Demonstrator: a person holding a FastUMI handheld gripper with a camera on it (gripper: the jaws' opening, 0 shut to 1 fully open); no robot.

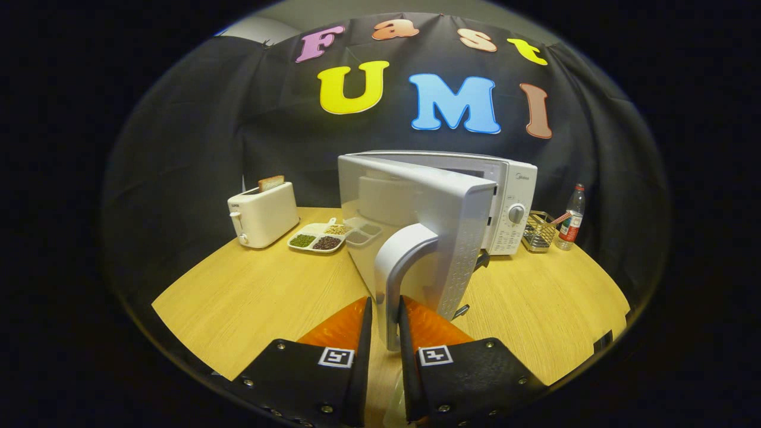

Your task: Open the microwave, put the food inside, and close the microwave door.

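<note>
Microwave door [416,220] is swung well out toward the camera, hinged on its left edge, with the microwave [505,202] body behind it near the back of the wooden table [250,303]. The curved door handle [398,267] runs vertically down the free edge, and its lower end sits between the 2 fingers of the gripper [385,324]; they look clenched on it from both sides, close to parallel. Judgement: the door is a rigid panel on a hinge, light to swing, but the handle looks smooth and glossy, so it may slip if pulled off-axis; best hold is mid-handle, pulling along the hinge arc rather than straight back. The oven body probably weighs enough to stay put, though a jerk could shift it on the table. Food candidate: the divided tray [324,236] of beans and grains, just left of the door, partly seen through its window; shallow, loose contents, so keep it level and grip it by the rim. Toaster [263,214] with a slice of bread sits further left. Wire basket [540,230] and water bottle [572,217] stand right of the microwave.
</note>
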